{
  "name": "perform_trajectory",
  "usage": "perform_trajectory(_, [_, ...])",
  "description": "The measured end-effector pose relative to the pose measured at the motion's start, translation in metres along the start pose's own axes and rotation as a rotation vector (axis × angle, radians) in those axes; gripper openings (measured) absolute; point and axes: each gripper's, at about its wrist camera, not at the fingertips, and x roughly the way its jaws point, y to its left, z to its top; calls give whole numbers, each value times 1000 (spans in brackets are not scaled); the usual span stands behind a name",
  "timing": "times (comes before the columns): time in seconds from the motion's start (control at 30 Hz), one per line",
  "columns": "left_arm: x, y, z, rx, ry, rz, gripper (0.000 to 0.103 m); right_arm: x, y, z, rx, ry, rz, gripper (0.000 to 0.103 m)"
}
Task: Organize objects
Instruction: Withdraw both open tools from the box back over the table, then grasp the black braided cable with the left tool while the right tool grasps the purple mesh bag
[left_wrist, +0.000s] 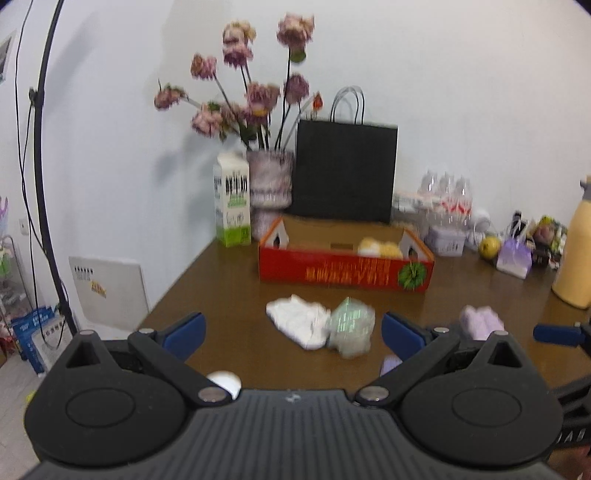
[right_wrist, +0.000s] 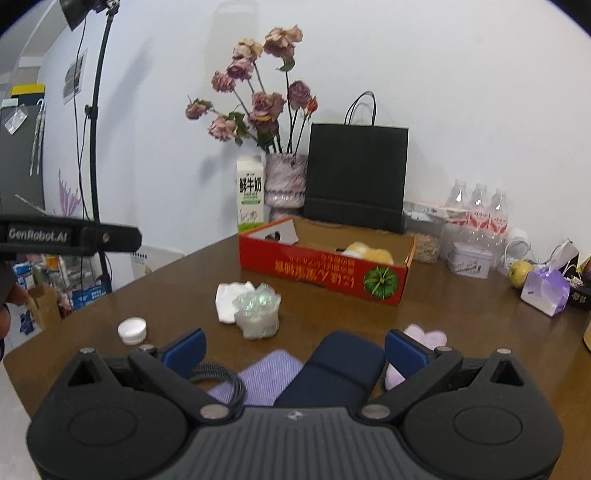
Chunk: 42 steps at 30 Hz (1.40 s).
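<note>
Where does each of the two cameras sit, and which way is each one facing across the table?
Left wrist: on the left gripper, low over the near-left table edge, facing the red box; its open fingers show, with a right fingertip at far right.
Right wrist: on the right gripper, above a dark blue cloth, facing the same box; the left gripper's body shows at left.
Shared: box, black bag.

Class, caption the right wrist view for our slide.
Open right tool above navy pouch; red box behind.
</note>
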Motion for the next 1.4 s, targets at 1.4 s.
perform_trajectory(1.4, [75,-51,-70,80,317,-87,88,-3,-51,-56,100,97,-78,103])
